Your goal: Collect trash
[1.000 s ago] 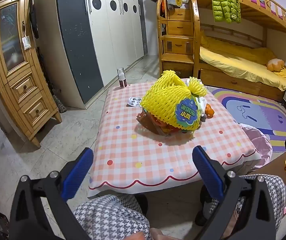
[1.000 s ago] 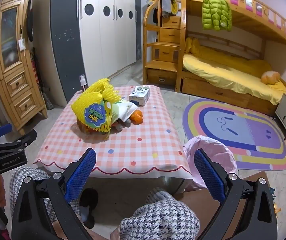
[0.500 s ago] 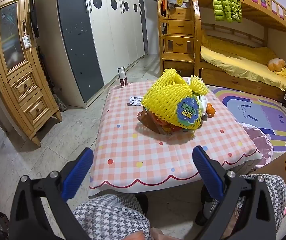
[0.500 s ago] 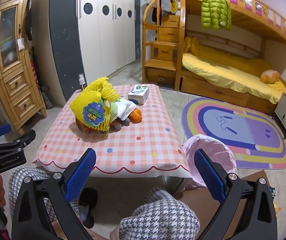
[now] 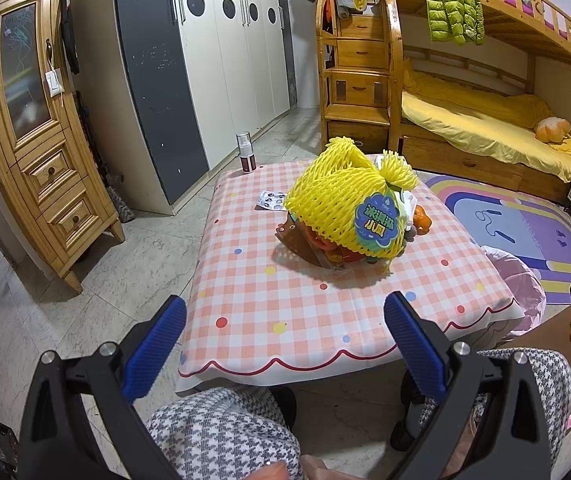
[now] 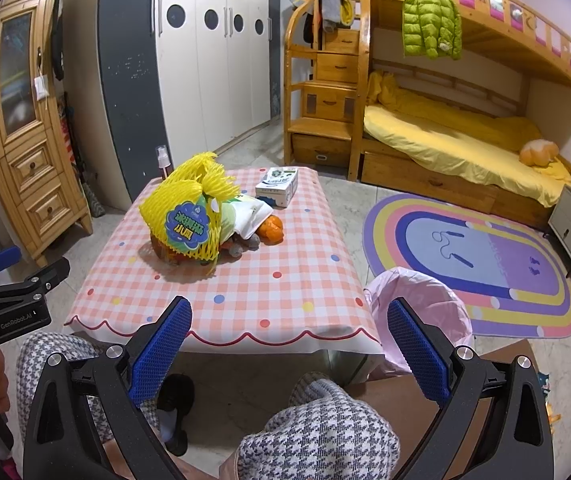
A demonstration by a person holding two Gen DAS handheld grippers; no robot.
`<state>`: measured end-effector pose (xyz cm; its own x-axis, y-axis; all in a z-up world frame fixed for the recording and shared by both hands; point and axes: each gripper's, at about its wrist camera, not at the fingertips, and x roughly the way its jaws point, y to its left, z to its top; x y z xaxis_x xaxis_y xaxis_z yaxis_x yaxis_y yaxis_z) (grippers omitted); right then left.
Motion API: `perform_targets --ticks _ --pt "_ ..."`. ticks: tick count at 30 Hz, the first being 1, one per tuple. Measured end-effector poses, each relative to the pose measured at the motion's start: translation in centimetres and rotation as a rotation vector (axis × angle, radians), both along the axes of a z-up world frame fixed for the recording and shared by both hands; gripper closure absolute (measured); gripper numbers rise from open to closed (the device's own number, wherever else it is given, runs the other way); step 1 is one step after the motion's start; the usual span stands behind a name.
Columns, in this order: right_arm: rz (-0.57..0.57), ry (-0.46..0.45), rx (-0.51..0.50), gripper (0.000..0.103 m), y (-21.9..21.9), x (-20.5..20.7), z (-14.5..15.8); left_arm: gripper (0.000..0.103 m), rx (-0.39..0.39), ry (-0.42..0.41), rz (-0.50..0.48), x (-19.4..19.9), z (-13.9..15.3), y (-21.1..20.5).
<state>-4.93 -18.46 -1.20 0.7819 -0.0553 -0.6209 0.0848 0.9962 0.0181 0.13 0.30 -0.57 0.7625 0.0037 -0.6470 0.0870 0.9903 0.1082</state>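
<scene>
Foam net (image 6: 183, 216) is piled w/ wrappers mid-table (image 6: 285, 280); carton (image 6: 277, 186) is set behind it, orange (image 6: 270, 229) just right. Lined bin (image 6: 421, 308) is placed on floor right of table — bunk bed (image 6: 465, 136) behind.

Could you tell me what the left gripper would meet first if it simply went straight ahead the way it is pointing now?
Probably the near edge of the checked tablecloth, since the open left gripper frames it. Further along that line sits the yellow foam net on the trash pile, though depth is hard to judge through the fisheye.
</scene>
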Motion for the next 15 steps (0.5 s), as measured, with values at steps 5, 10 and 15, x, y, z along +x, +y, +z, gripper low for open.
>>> perform_targets --ticks 5,10,15 --pt "0.002 0.001 0.0 0.006 -0.01 0.02 0.04 0.007 -0.002 0.001 0.001 -0.03 -0.08 0.11" --pt "0.0 0.001 0.0 0.006 -0.01 0.03 0.03 0.007 -0.002 0.002 0.001 -0.02 -0.07 0.11" --pt "0.001 0.002 0.0 0.006 -0.01 0.04 0.09 0.007 -0.001 0.002 0.001 -0.01 -0.08 0.11"
